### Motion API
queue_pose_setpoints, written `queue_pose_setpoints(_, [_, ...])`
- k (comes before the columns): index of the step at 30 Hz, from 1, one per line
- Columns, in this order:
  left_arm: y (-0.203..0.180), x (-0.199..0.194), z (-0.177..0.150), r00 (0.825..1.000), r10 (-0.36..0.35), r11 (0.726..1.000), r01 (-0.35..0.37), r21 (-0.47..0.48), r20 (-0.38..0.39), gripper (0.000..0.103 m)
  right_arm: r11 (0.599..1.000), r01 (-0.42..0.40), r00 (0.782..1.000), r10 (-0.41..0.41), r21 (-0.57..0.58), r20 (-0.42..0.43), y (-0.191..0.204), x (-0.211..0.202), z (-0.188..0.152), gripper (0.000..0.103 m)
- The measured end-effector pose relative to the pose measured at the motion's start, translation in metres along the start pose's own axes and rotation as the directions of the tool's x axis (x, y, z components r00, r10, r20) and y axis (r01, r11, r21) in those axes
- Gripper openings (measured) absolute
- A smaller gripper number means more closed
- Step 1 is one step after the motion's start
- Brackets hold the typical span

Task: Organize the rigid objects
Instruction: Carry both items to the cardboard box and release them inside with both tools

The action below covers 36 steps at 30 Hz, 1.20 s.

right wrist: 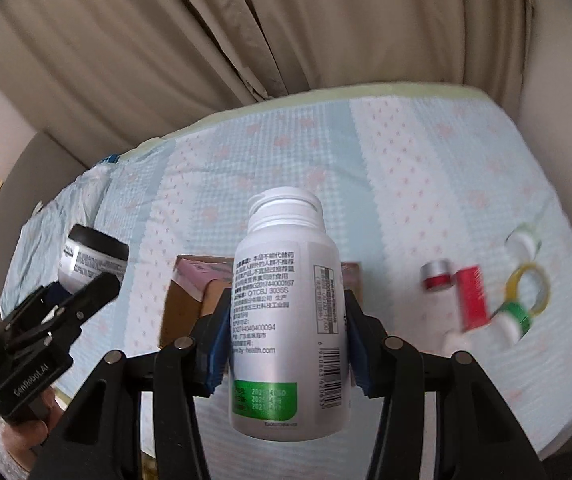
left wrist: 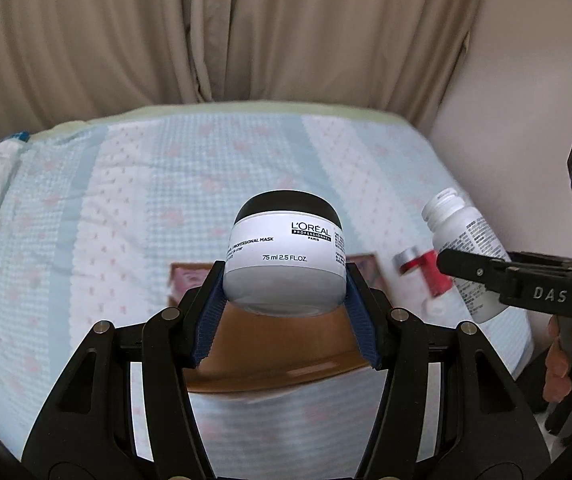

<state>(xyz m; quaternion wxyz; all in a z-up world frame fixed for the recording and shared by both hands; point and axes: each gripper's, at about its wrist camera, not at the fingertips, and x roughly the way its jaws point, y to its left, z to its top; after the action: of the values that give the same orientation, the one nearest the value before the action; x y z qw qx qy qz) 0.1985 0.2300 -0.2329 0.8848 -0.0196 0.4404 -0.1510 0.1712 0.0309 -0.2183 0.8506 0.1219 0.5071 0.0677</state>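
Note:
My left gripper is shut on a white L'Oréal mask jar with a black lid, held above an open cardboard box on the bed. My right gripper is shut on a white supplement bottle with a green band, held upright above the same box. The bottle also shows at the right of the left wrist view, and the jar at the left of the right wrist view.
A pale blue quilted bedspread covers the bed. To the right lie a small red and silver jar, a red box and rolls of tape. Beige curtains hang behind, and a wall stands at the right.

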Motion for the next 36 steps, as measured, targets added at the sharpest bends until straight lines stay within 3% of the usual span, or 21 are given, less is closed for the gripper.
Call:
queue_pose_setpoints(5, [0.029,0.039,-0.008,0.996,0.0,1.0,0.0,0.004,-0.091,0.053,0.999,0.019,0.998,-0.021,-0.026,-0.06,0.025,0.041,-0.008,0.046])
queue_pose_setpoints(11, [0.047,0.101,-0.022,0.979,0.013,1.0,-0.013,-0.002,-0.205,0.053,0.986,0.016,0.989,-0.041,-0.169,-0.143,0.035,0.096,-0.017,0.046])
queue_pose_setpoints(23, [0.064,0.229,-0.054,0.912,0.045,0.999,-0.046,0.007,-0.408,0.053,0.854,-0.059,0.944,-0.121,-0.517,-0.308,0.032,0.214,-0.047,0.046])
queue_pose_setpoints(31, [0.062,0.254,-0.05,0.879,0.053,0.998,-0.041,0.037,-0.475,0.053,0.795,-0.101,0.928,-0.142,-0.599,-0.346,0.028,0.241,-0.054,0.046])
queue_pose_setpoints(32, [0.061,0.255,-0.048,0.878,0.048,0.999,-0.036,0.035,-0.476,0.055,0.794,-0.101,0.927,-0.144,-0.6,-0.346,0.028,0.243,-0.054,0.046])
queue_pose_setpoints(33, [0.06,0.255,-0.047,0.879,0.034,0.999,-0.023,0.03,-0.475,0.066,0.797,-0.103,0.925,-0.143,-0.595,-0.351,0.027,0.245,-0.054,0.047])
queue_pose_setpoints(34, [0.06,0.254,-0.045,0.88,0.03,0.999,-0.02,0.026,-0.475,0.097,0.801,-0.108,0.923,-0.139,-0.588,-0.359,0.027,0.247,-0.053,0.05])
queue_pose_setpoints(36, [0.061,0.254,-0.042,0.877,0.032,0.999,-0.027,0.018,-0.48,0.103,0.807,-0.114,0.92,-0.134,-0.58,-0.369,0.027,0.25,-0.054,0.103])
